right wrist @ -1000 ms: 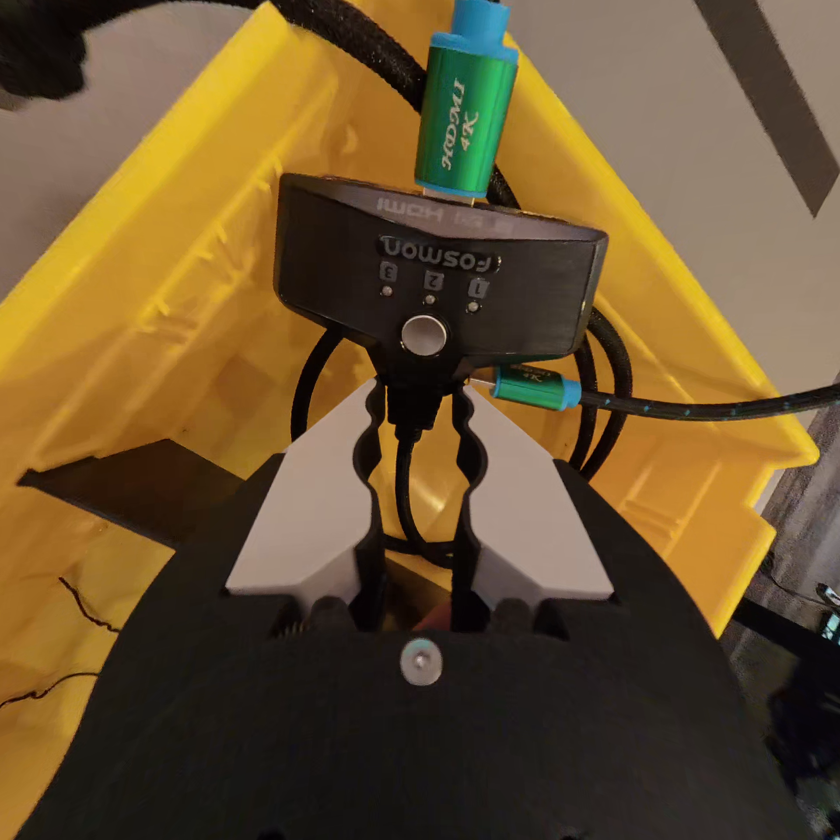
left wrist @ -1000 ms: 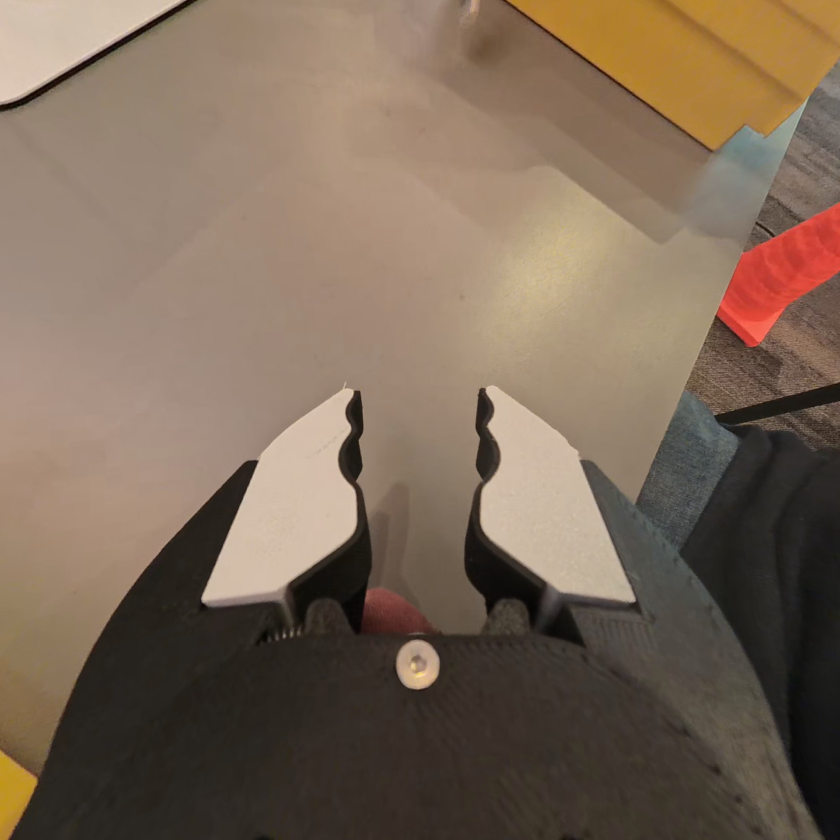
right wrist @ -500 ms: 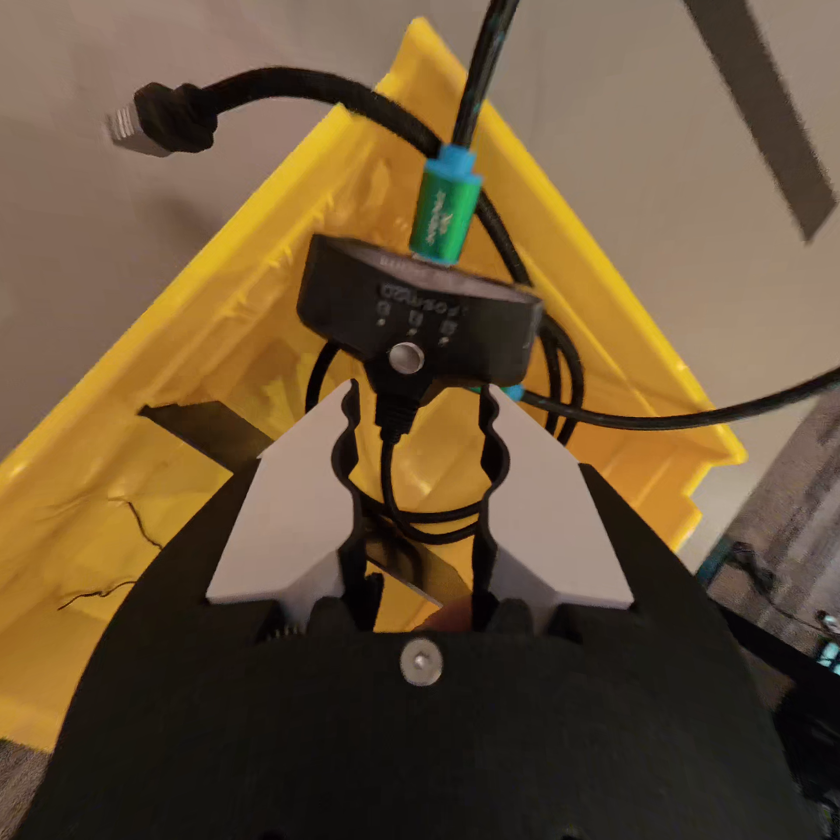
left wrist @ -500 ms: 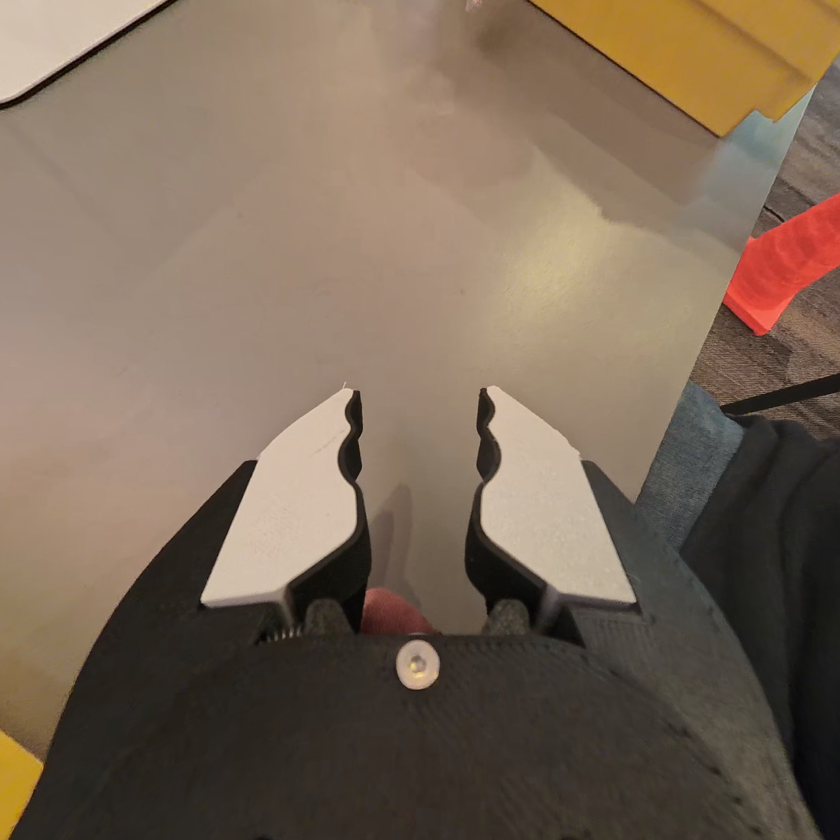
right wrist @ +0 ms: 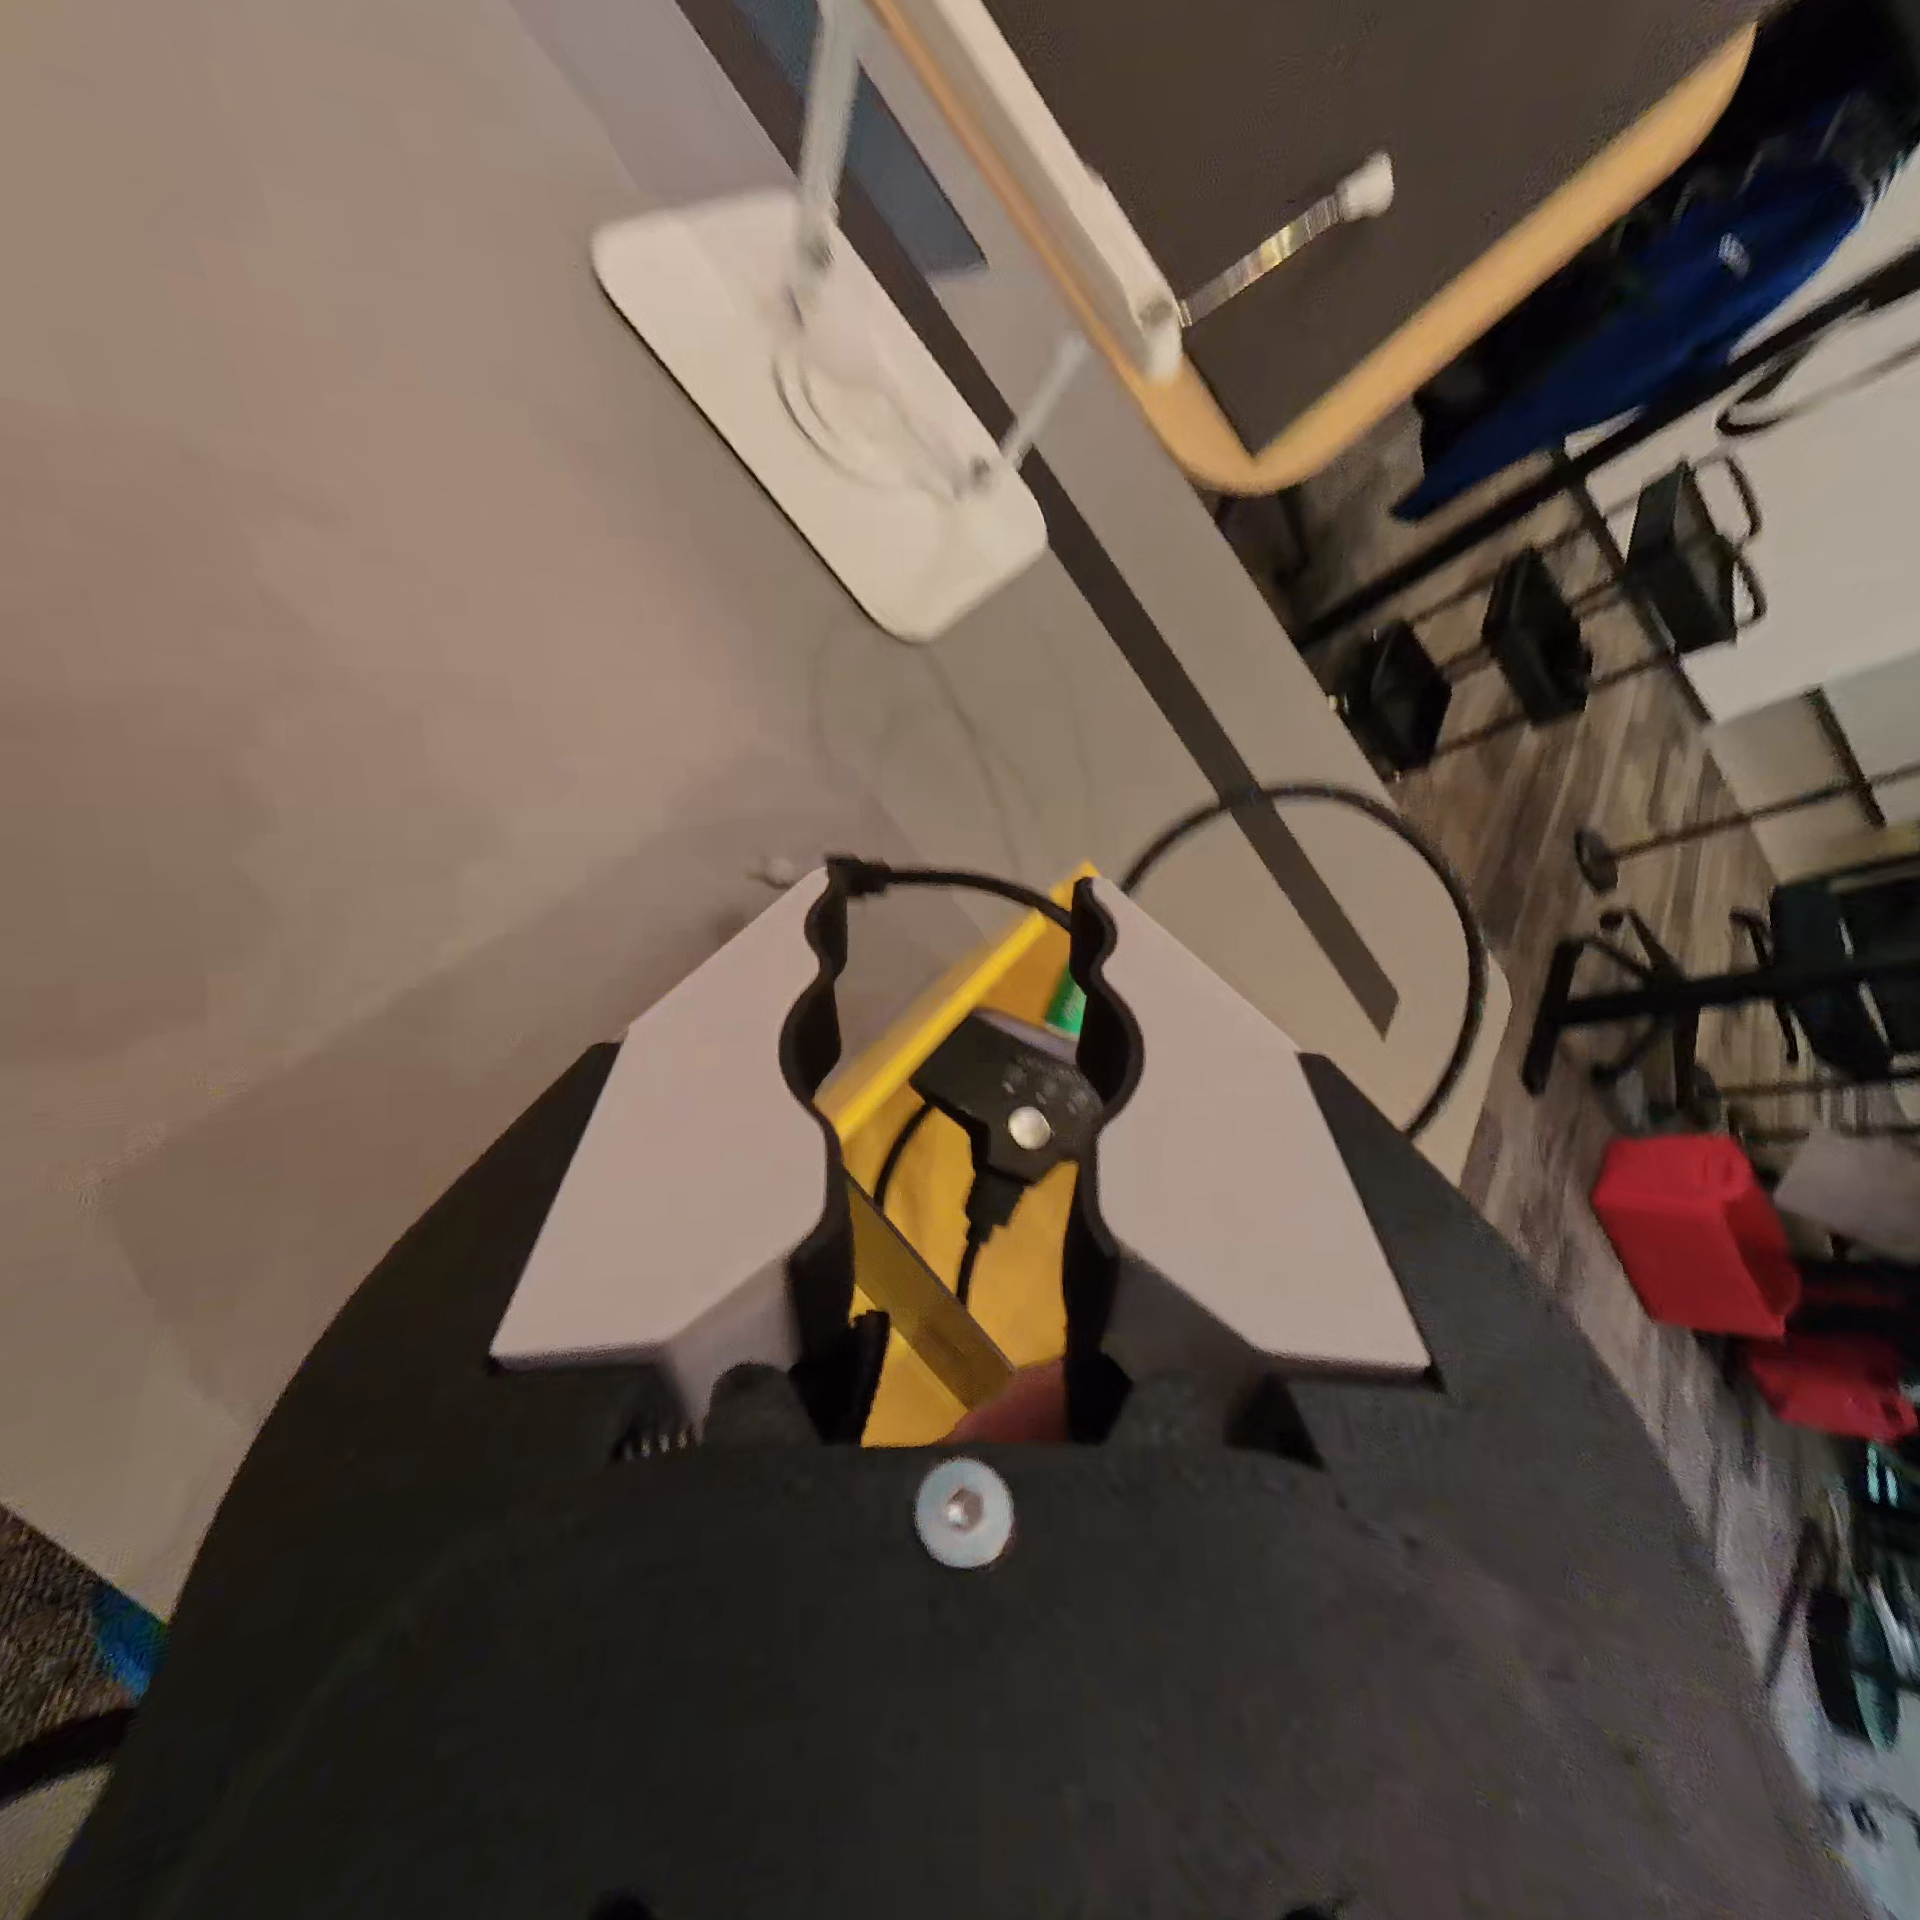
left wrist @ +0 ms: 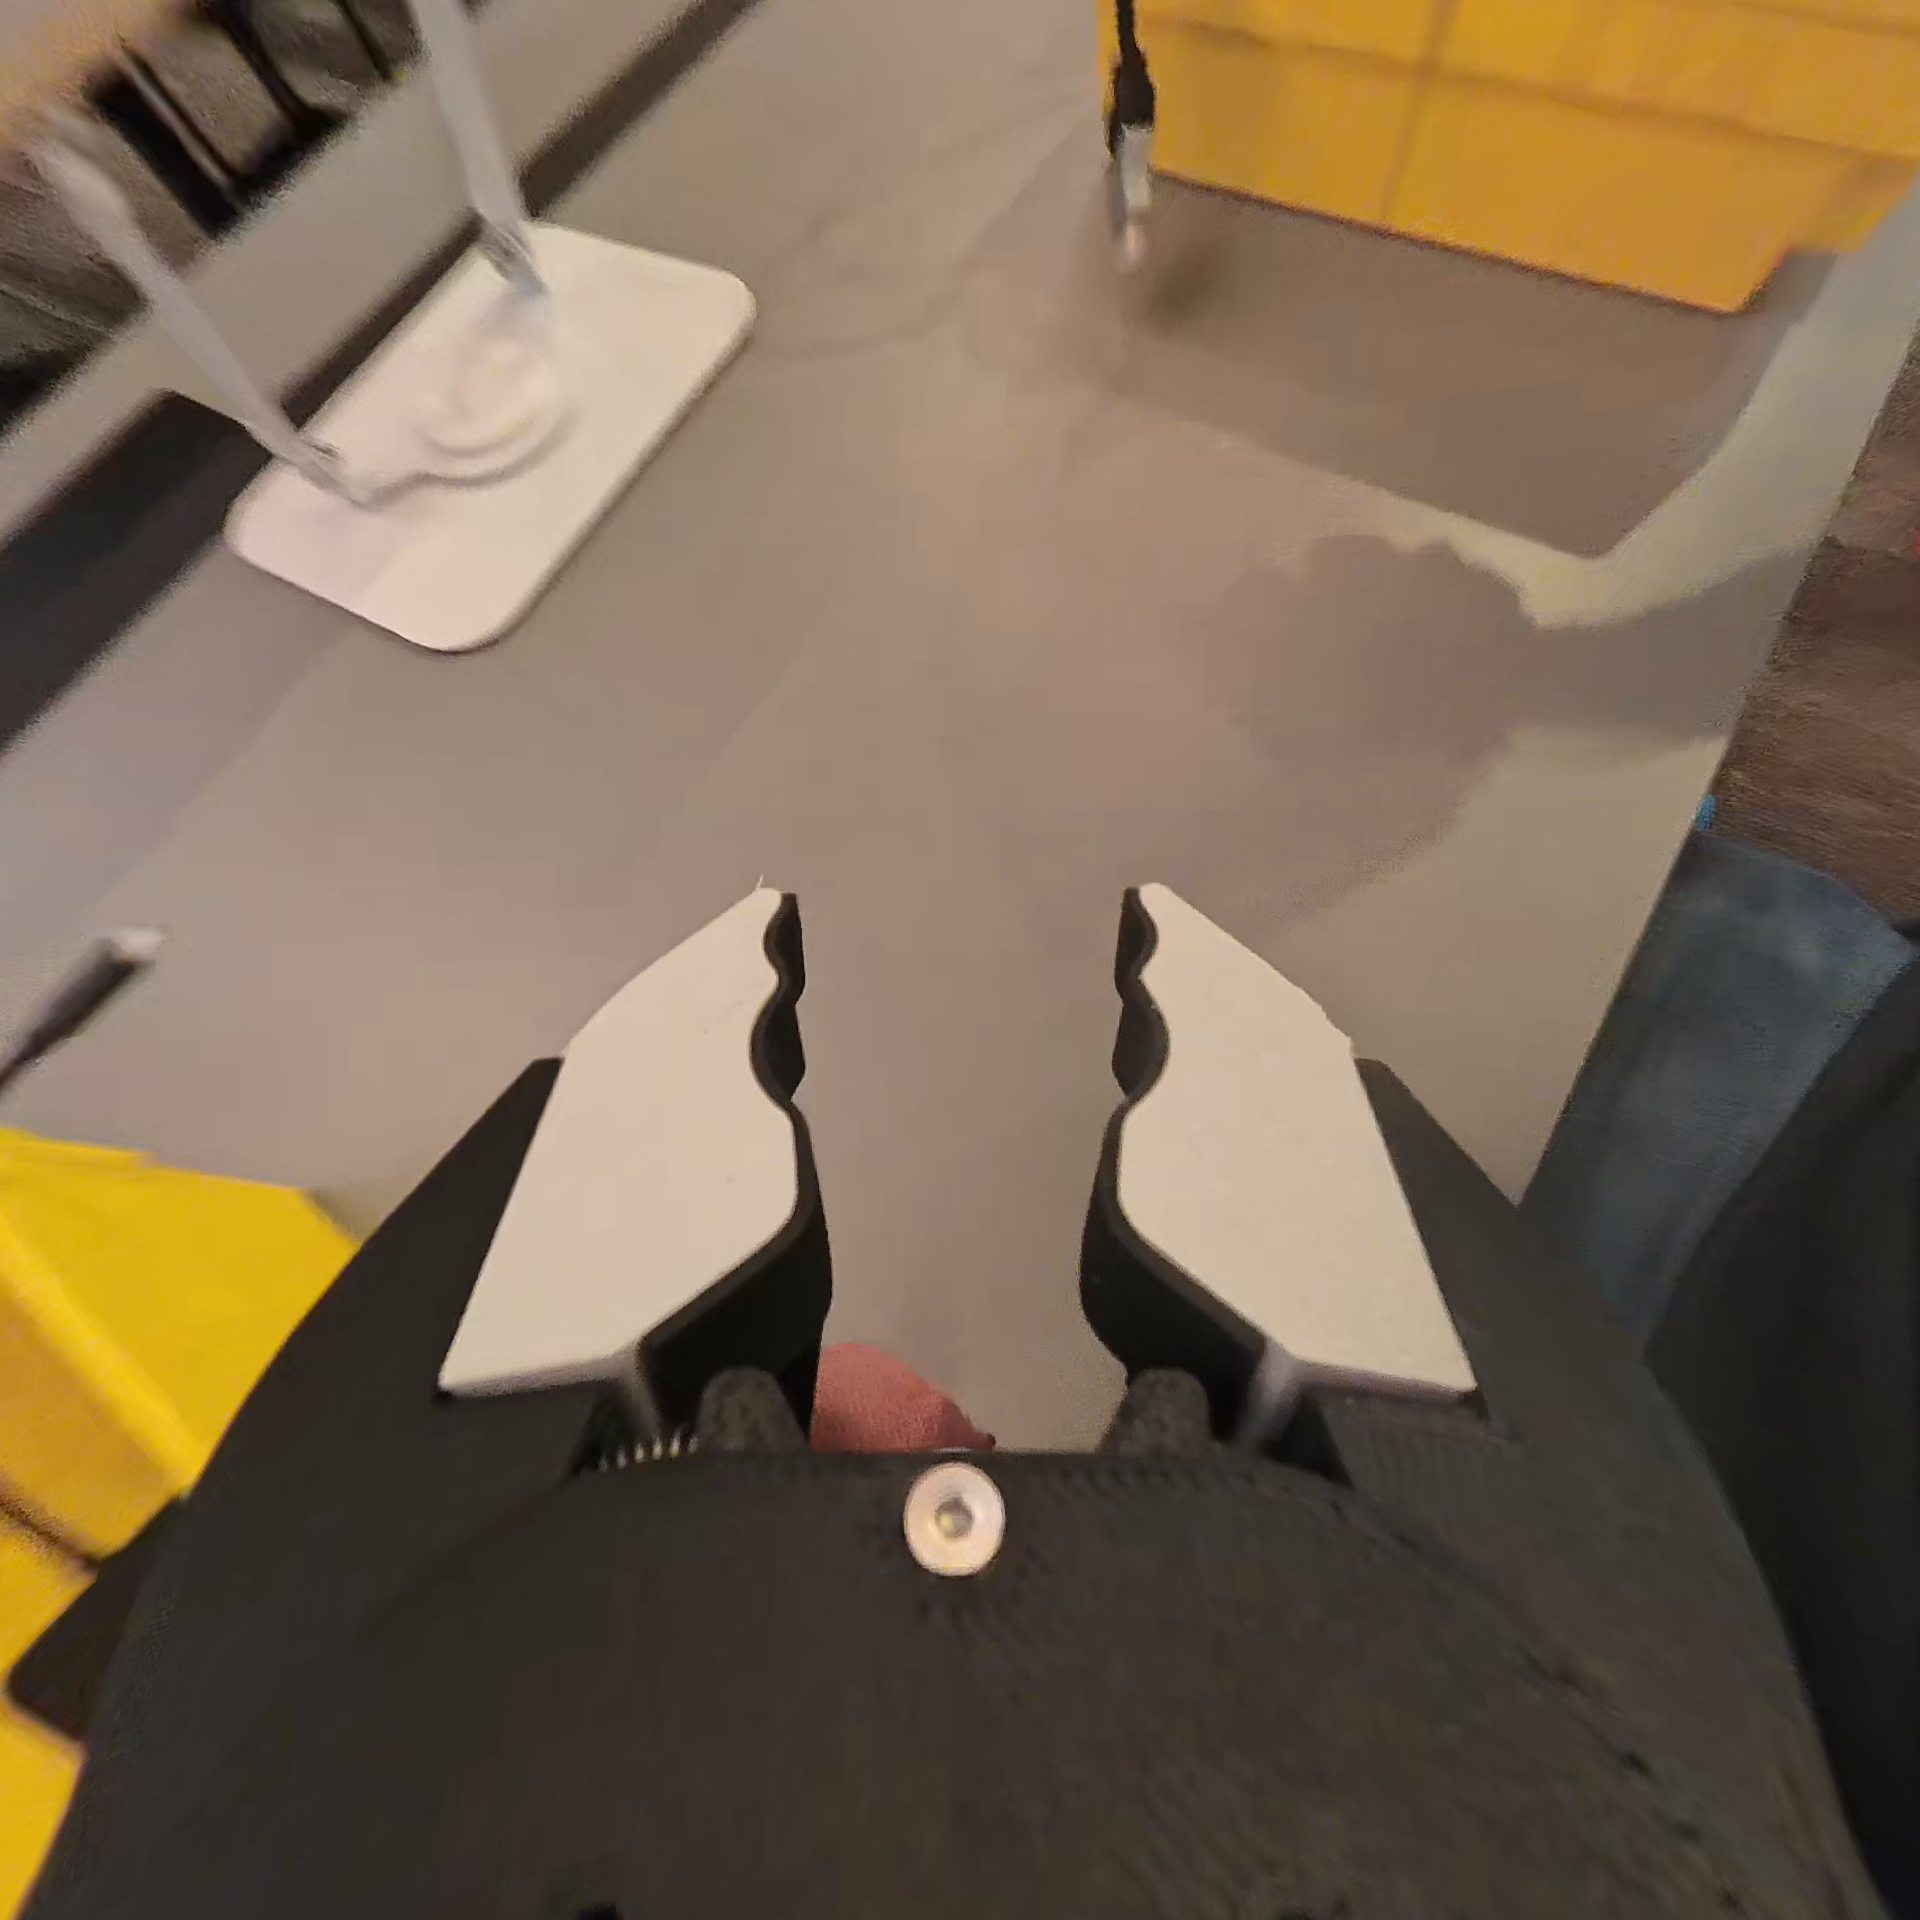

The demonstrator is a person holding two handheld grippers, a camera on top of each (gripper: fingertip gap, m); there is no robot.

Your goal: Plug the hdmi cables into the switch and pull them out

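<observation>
In the right wrist view my right gripper point(right wrist: 958, 883) is open and holds nothing. Between its fingers, farther off, I see the black HDMI switch point(right wrist: 1013, 1091) lying in a yellow bin point(right wrist: 951, 992), its thin black lead trailing under it. A green plug point(right wrist: 1068, 1006) sits at the switch's far side. A black braided cable point(right wrist: 1460, 935) loops out over the table edge, and another runs to a dark plug point(right wrist: 847, 873) on the table. My left gripper point(left wrist: 958, 904) is open and empty above the grey table point(left wrist: 935, 675). A cable plug point(left wrist: 1130, 177) hangs beside the yellow bin point(left wrist: 1507, 156).
A white lamp base point(left wrist: 499, 416) stands at the table's far left and also shows in the right wrist view point(right wrist: 821, 416). A second yellow bin point(left wrist: 135, 1299) is at my lower left. A person's dark clothing point(left wrist: 1787, 1195) is at the right. Red boxes point(right wrist: 1704, 1236) and chairs stand on the floor. One gripper's finger ends stand about 35 cm off the other's. From the left gripper's tips to the white lamp base point(left wrist: 499, 416) is close to 35 cm. Look for it in the right wrist view point(right wrist: 837, 399) too.
My right gripper was shut on the switch's neck, opened and let it go into the yellow bin, then pulled back and swung away. My left gripper opened wider and swung to face along the table.
</observation>
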